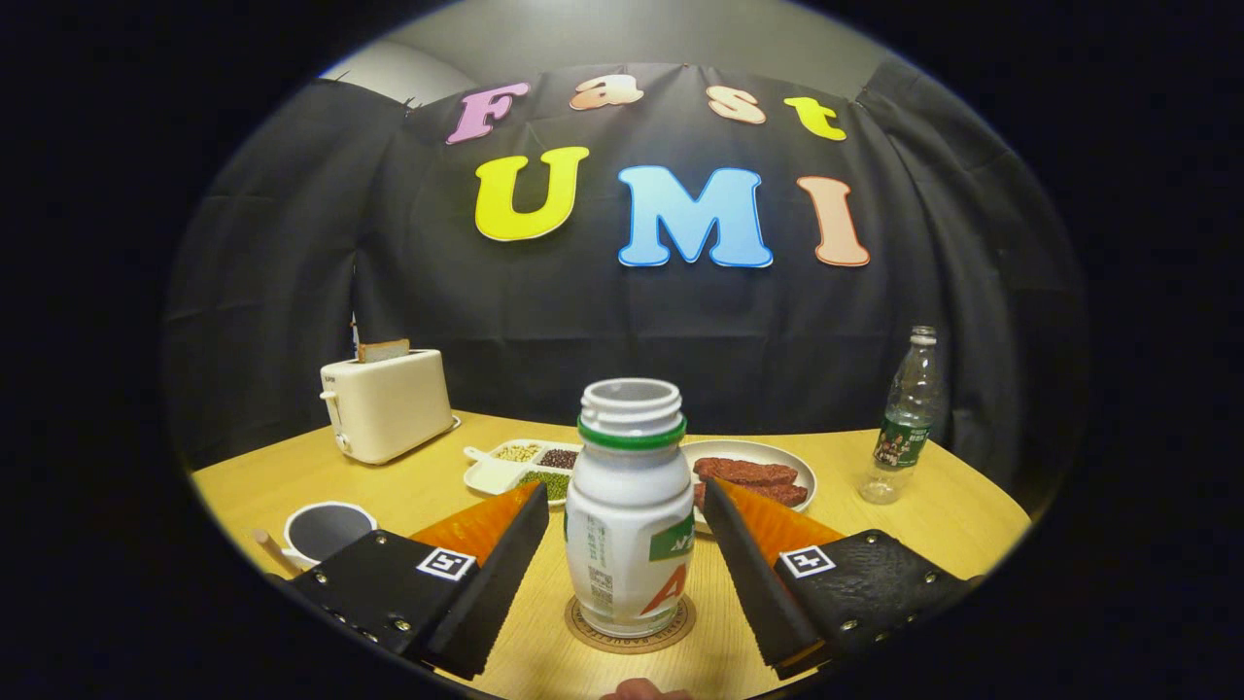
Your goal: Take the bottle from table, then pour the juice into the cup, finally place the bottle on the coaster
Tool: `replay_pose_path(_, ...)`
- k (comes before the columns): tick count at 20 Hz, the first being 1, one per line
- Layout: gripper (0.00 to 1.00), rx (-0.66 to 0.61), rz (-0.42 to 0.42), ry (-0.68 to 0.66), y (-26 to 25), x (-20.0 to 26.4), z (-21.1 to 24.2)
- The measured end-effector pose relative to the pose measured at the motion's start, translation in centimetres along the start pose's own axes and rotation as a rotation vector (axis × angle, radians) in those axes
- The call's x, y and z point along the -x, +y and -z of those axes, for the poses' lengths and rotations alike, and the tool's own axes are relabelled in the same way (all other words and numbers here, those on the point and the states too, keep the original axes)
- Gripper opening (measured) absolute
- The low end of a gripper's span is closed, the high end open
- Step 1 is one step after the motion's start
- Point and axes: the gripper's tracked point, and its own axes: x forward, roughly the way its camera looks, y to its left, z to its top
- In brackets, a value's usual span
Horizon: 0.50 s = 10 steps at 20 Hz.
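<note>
While the bottle [630, 506] stands uncapped on the coaster [632, 627], between the fingers, we see the gripper [627, 515] spread, touching neither side. We judge it light, stiff and smooth; the broad labelled belly suits gripping best.

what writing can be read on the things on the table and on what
white bottle label: print too small to read
coaster rim: lettering blurred
clear bottle label: too small
toaster mark: too small
hand-held gripper, open either side of the white bottle: square tags, no words
</note>
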Motion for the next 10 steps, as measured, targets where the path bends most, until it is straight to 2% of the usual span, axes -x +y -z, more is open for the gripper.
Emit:
replay_pose_path(2, 0.98, 0.005, 0.035, -0.022, -0.7, 1.1, -2.2)
replay_pose_path(10, 0.98, 0.042, 0.06, -0.134, -0.9, 6.1, -12.1)
